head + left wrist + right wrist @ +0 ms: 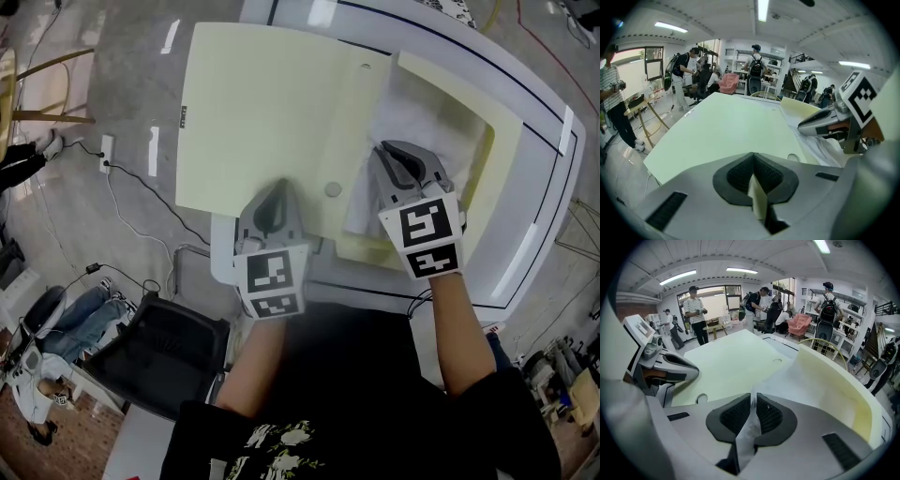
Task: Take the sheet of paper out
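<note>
The pale yellow lid [272,103] lies folded open to the left, overhanging the edge of the white surface [548,159]. The left tongs [277,187] are closed tight on its near edge, a sliver of card pinched between the pads, which I'd judge is meant to hold it flat and out of the way. Further right, the right tongs [385,150] are clamped together on the near-left corner of the thin white sheet of paper [422,108]. The sheet lies crumpled inside the open box tray [497,122], seemingly gripped there ready for lifting out.
</note>
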A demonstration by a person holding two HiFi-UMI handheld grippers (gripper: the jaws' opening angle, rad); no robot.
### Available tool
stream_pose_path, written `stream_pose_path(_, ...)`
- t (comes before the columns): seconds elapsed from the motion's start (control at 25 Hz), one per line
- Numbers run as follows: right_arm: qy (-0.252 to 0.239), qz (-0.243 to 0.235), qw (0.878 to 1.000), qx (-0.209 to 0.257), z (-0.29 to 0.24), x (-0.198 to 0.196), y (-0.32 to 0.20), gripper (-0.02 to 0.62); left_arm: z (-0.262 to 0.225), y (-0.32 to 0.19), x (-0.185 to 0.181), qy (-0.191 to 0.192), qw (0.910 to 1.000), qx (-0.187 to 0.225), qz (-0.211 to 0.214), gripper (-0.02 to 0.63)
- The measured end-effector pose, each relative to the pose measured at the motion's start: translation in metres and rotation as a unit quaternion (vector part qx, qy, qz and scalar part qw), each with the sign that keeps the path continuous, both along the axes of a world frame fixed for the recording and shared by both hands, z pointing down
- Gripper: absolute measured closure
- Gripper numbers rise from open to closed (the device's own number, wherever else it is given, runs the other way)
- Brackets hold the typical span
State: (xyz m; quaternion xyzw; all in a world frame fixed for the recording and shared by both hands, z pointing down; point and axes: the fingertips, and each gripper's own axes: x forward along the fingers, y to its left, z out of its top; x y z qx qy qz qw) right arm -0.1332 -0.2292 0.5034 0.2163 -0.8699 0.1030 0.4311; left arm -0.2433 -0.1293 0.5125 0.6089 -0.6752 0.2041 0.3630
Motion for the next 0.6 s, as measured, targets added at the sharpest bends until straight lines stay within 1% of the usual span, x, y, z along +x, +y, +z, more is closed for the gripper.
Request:
stream_pose_path(0.16,0.008,-0.003,1.000,0.000,0.0031,-0.0001,-0.0003,0.568,0.0008,-0.0002,-0.0004,-0.001,1.0000,-0.001,0.002,0.604)
stream_pose_path(0.6,0.003,0.000,1.000,-0.004,0.0011,-0.0049,0.0019,0.592,0.0008,-0.0004,0.0002,-0.002,1.0000,0.000,0.007,0.604)
